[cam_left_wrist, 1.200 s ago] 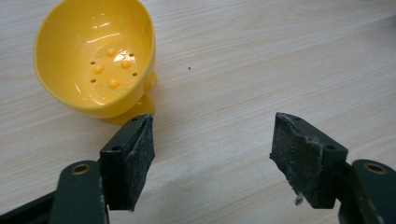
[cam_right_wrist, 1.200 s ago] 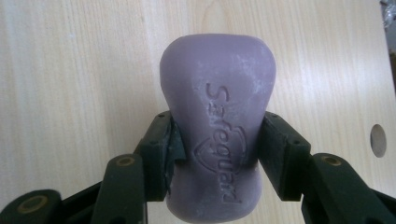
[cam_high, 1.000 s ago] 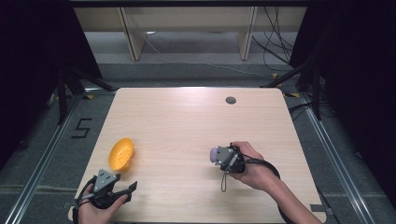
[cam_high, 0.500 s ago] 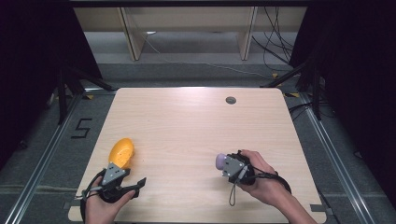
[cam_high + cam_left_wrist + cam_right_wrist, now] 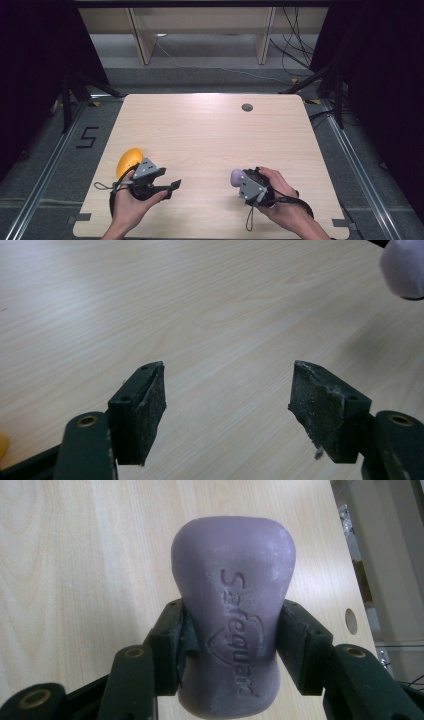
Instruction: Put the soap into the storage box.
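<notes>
right gripper (image 5: 232, 645) pinches the waisted purple soap bar (image 5: 234, 625) at its narrow middle, probably for grip; left gripper (image 5: 227, 410) gapes wide, holding nothing.

Bowl (image 5: 128, 159) left, soap (image 5: 236, 175) right

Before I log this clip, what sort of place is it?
Probably a lab recording station: a bare light wooden table ringed by black curtains, loose cables on the grey floor, and a taped number 5 beside it.
</notes>
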Demonstrator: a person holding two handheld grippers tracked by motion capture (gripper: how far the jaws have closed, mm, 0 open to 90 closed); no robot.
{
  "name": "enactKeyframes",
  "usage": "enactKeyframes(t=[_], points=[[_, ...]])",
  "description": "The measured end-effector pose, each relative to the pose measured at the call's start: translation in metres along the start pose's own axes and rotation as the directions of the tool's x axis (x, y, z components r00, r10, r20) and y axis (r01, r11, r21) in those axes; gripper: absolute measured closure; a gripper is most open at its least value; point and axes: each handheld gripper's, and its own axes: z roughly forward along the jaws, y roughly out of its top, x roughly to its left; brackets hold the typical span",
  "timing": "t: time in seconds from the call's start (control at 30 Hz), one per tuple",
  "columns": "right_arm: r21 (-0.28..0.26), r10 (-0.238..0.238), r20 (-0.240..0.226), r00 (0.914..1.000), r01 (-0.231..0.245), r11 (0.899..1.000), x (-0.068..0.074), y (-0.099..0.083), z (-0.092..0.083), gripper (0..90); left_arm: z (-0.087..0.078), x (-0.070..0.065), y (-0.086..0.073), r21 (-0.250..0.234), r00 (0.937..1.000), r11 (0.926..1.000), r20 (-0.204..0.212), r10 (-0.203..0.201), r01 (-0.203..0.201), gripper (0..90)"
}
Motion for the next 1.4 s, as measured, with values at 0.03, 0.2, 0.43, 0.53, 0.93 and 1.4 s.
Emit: enactKeyframes(t=[0.03, 0.2, 0.43, 0.53, 0.93, 1.4], points=[[-0.001, 0.000, 0.000, 1.0000, 0.000, 1.000, 0.001, 0.000, 0.000, 50.6, 0.003, -0.002, 0.004, -0.002, 0.9999, 1.0000, 0.013, -0.002, 0.002, 29.8], [-0.017, -0.056, 0.006, 0.9984, 0.056, 0.998, -0.002, 0.002, 0.002, 50.6, 0.012, -0.011, 0.018, 0.004, 0.9983, 1.0000, 0.057, 0.008, -0.009, 30.7], [-0.013, -0.013, 0.016, 0.9998, 0.013, 1.000, 0.003, 0.005, 0.003, 50.6, 0.029, -0.028, 0.041, 0.015, 0.9895, 0.9999, 0.145, 0.005, -0.007, 31.7], [-0.031, -0.071, 0.017, 0.9974, 0.071, 0.997, 0.001, 0.007, 0.004, 50.6, 0.038, -0.037, 0.047, 0.020, 0.9828, 0.9998, 0.185, -0.005, 0.001, 32.6], [-0.016, -0.011, 0.017, 0.9998, 0.011, 1.000, 0.006, 0.006, 0.004, 50.6, 0.067, -0.068, 0.064, 0.075, 0.9633, 0.9972, 0.267, -0.024, 0.004, 35.6], [-0.045, -0.079, 0.019, 0.9967, 0.079, 0.996, 0.006, 0.010, 0.007, 50.6, 0.087, -0.073, 0.066, 0.123, 0.9405, 0.9902, 0.324, -0.104, 0.067, 37.0]])
